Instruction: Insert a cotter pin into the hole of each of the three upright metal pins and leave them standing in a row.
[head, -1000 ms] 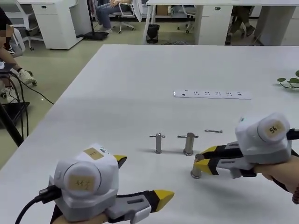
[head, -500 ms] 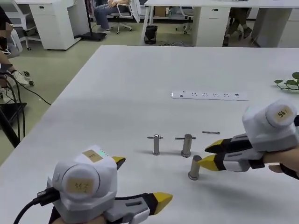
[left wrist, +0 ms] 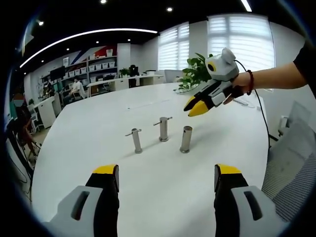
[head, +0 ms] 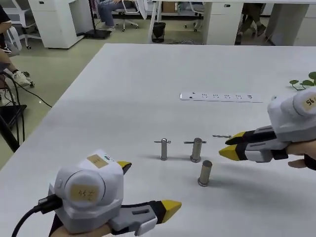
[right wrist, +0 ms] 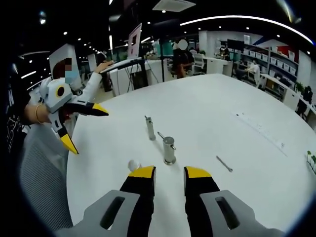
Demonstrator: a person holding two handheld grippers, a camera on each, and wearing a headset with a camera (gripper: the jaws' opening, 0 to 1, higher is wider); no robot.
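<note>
Standing on the white table (head: 123, 98) are three metal pins. The left pin (head: 164, 150) and the middle pin (head: 196, 151) stand upright side by side in a row. Each carries a pin through the hole near its top: a cotter pin (head: 162, 141) sits crosswise in the left pin, and a second cotter pin (head: 195, 142) sits crosswise in the middle pin. The third pin (head: 205, 173) stands upright in front of this row, nearer the person and slightly to the right of the middle pin; its top is bare. A loose cotter pin (head: 221, 136) lies flat on the table behind and to the right of the middle pin, near the tips of the right gripper.

Right gripper (head: 228, 146): held above the table to the right of the pins, pointing left. Its jaws are parted by a narrow gap with nothing between them, and they are apart from the third pin.

Left gripper (head: 149, 186): held low at the near edge of the head view, well apart from the pins. Its jaws are spread wide with nothing between them. In the left gripper view all three pins stand ahead of it.

A power strip (head: 220, 97) lies farther back on the table, and a plant (head: 303, 84) shows at the right edge
</note>
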